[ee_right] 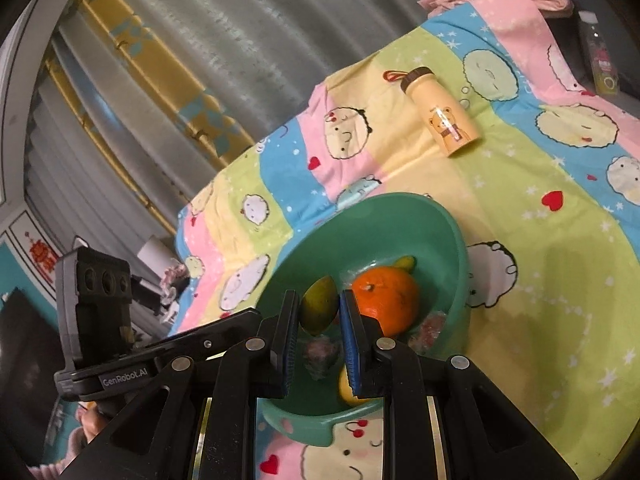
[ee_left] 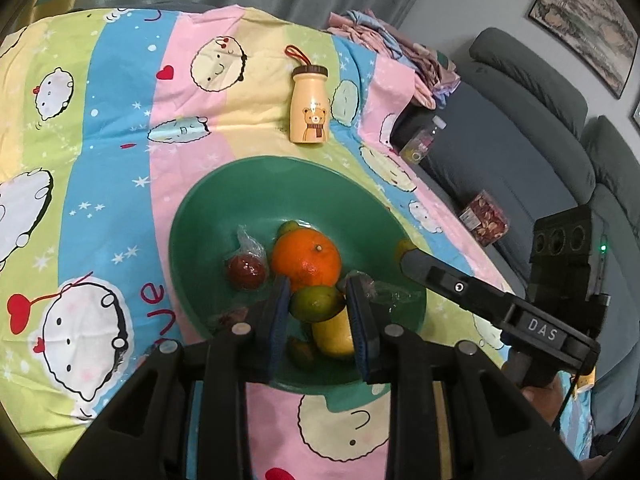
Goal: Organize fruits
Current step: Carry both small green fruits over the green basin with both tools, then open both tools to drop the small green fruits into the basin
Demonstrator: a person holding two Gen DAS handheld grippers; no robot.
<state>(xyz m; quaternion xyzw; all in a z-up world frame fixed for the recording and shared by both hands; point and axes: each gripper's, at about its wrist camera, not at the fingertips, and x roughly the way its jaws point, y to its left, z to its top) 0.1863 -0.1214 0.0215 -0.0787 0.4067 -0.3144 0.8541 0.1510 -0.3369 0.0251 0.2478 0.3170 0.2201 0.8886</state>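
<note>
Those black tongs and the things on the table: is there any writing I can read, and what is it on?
"DAS": on the right tongs' black body.
"GenRobot.AI": on the left tongs' body.
"ue": red letters on the tablecloth, the rest of the word hidden.
Bear bottle: small print above the bear, too small to read.
Clear bottle label: blurred.

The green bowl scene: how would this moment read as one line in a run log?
green bowl: holds orange, lemon, wrapped fruit | left gripper: shut, empty, over bowl | right gripper: shut, empty | bear bottle: upright on cloth
</note>
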